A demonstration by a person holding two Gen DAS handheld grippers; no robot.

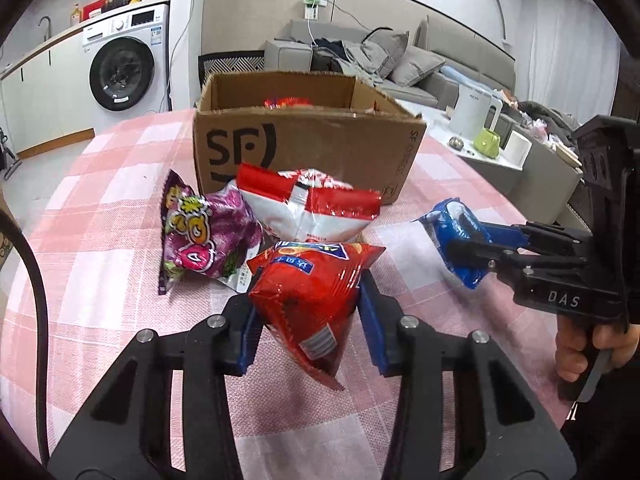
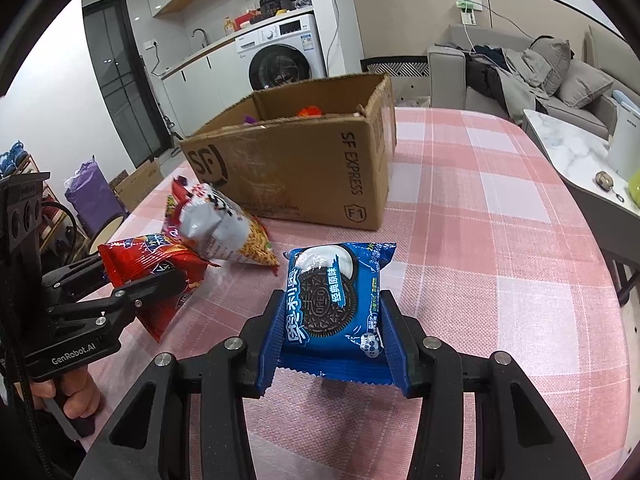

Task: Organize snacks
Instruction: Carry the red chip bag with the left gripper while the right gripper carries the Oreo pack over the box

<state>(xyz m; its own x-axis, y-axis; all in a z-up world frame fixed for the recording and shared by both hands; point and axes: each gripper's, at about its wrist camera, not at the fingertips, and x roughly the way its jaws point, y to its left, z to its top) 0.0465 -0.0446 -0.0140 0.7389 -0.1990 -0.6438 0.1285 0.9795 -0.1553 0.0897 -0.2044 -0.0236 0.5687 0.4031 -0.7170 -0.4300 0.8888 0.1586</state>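
My left gripper (image 1: 308, 312) is shut on a red snack bag (image 1: 308, 284) and holds it above the pink checked table (image 1: 100, 216). It also shows in the right wrist view (image 2: 148, 268). My right gripper (image 2: 332, 320) is shut on a blue Oreo pack (image 2: 332, 292), also seen in the left wrist view (image 1: 456, 232). A purple snack bag (image 1: 204, 232) and a red-and-white bag (image 1: 308, 208) lie in front of the open cardboard SF box (image 1: 304, 148), which holds some snacks (image 1: 286, 102).
A side table with a white kettle (image 1: 474, 114) and a green object (image 1: 486, 142) stands right of the table. A washing machine (image 1: 124, 60) and a sofa (image 1: 400, 60) are behind. A purple bag (image 2: 90, 196) and boxes sit on the floor to the left.
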